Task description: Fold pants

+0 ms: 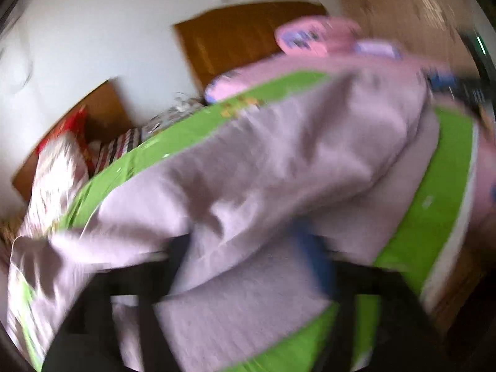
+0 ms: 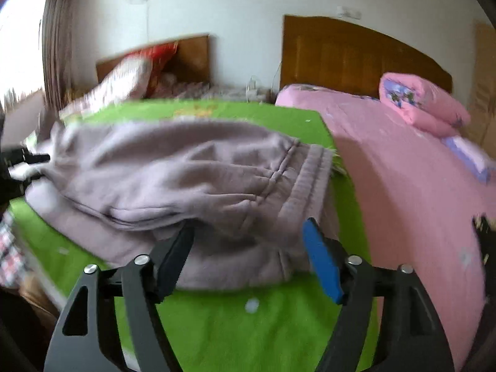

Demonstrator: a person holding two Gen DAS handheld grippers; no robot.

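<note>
The right gripper (image 2: 248,245) stands released at the near edge of the green mat (image 2: 235,325), its black and blue fingers spread on either side of the pants' waistband end without pressing it. The mauve pants (image 2: 173,170) lie bunched across the middle of that mat, which covers a bed. The left gripper (image 1: 248,266) is blurred; its 2 fingers stand wide apart above the pants (image 1: 279,161), clasping nothing. Beyond, a pink sheet (image 2: 412,186) carries a folded pink quilt (image 2: 424,102) before a wooden headboard (image 2: 350,52).
</note>
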